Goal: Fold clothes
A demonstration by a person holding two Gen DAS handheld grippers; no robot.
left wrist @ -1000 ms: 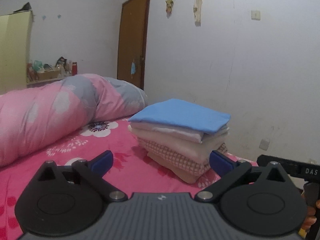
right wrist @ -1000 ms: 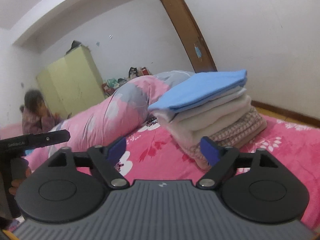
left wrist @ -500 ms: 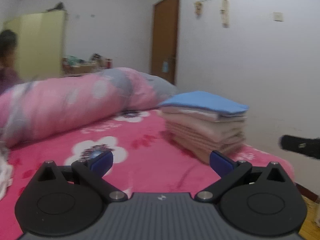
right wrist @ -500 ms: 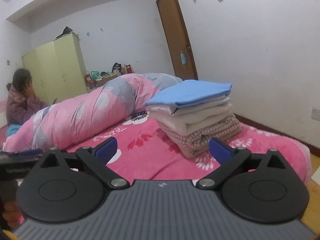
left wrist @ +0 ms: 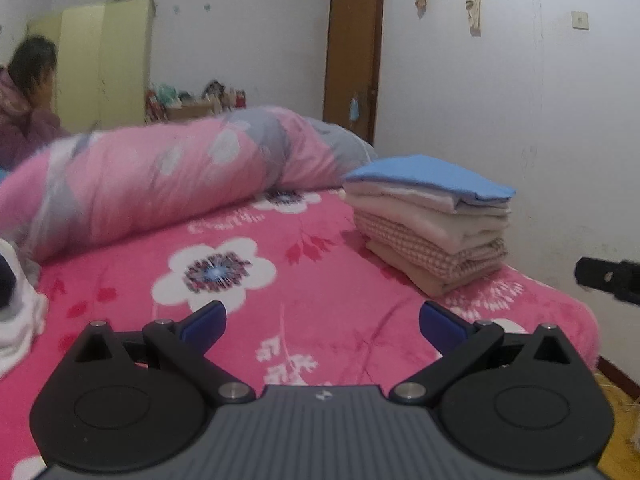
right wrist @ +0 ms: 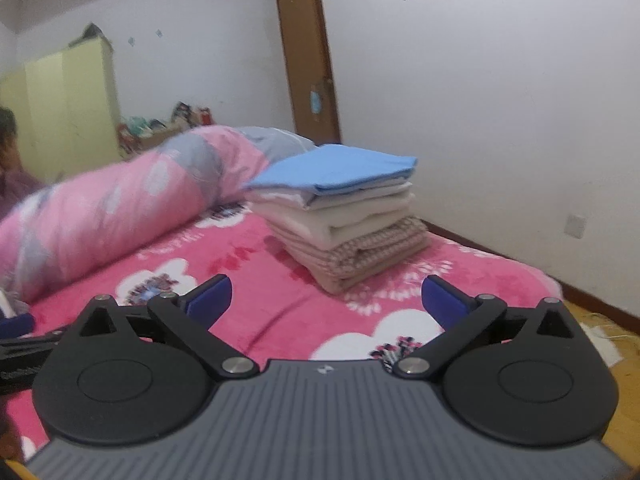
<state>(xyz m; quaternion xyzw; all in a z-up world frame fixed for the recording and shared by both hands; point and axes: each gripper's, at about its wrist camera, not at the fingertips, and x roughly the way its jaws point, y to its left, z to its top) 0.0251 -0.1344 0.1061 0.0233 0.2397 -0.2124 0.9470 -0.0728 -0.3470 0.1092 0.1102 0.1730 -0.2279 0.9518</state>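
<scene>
Both held wide, nothing between the jaws: left gripper [left wrist: 322, 316], right gripper [right wrist: 326, 294]. Folded stack [left wrist: 432, 220] far right on the bed [left wrist: 320, 300]. Possibly unfolded white cloth [left wrist: 18, 320] at near left edge, closer to the left gripper.
</scene>
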